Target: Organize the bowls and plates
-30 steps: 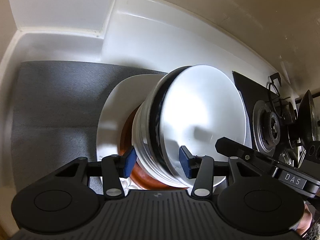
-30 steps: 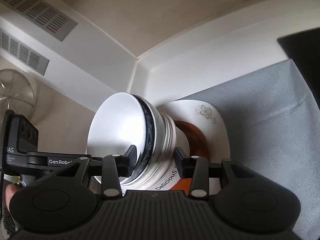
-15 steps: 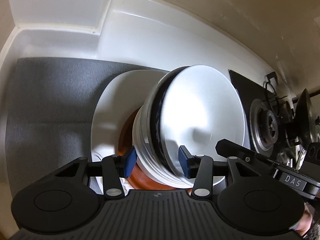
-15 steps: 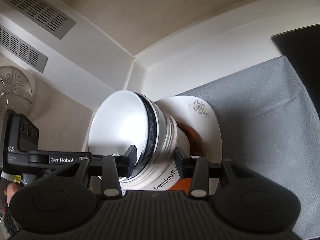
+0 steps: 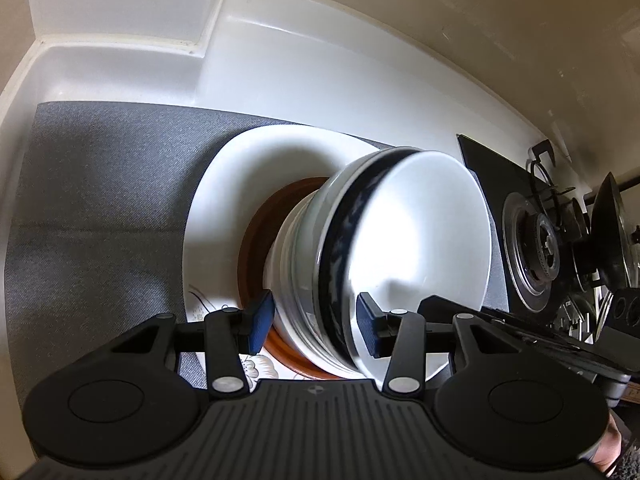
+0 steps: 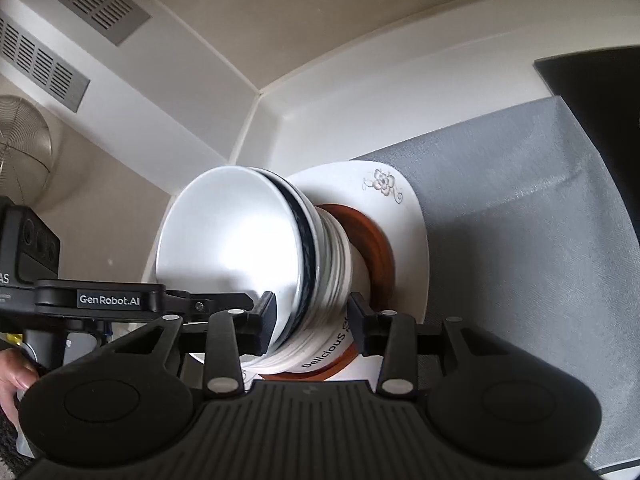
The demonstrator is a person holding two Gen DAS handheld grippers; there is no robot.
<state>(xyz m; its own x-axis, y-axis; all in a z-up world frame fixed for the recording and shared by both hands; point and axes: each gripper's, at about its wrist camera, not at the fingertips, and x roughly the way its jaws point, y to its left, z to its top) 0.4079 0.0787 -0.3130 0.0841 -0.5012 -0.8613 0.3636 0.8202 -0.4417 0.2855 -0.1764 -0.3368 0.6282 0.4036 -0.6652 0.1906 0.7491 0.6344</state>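
Bowl stack [image 5: 384, 264] sat mid-frame on the brown dish [image 5: 256, 236] & white plate [image 5: 224, 184], stack axis running sideways between both grippers. Left gripper [image 5: 314, 326] and right gripper [image 6: 312, 324] each straddled the rims, fingers part-open; contact unclear.

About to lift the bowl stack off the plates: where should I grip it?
Grip the bowl stack by its flared rims, one hand-held gripper from each opposite side, one finger inside the top bowl and one outside; the nested walls narrow toward the base.
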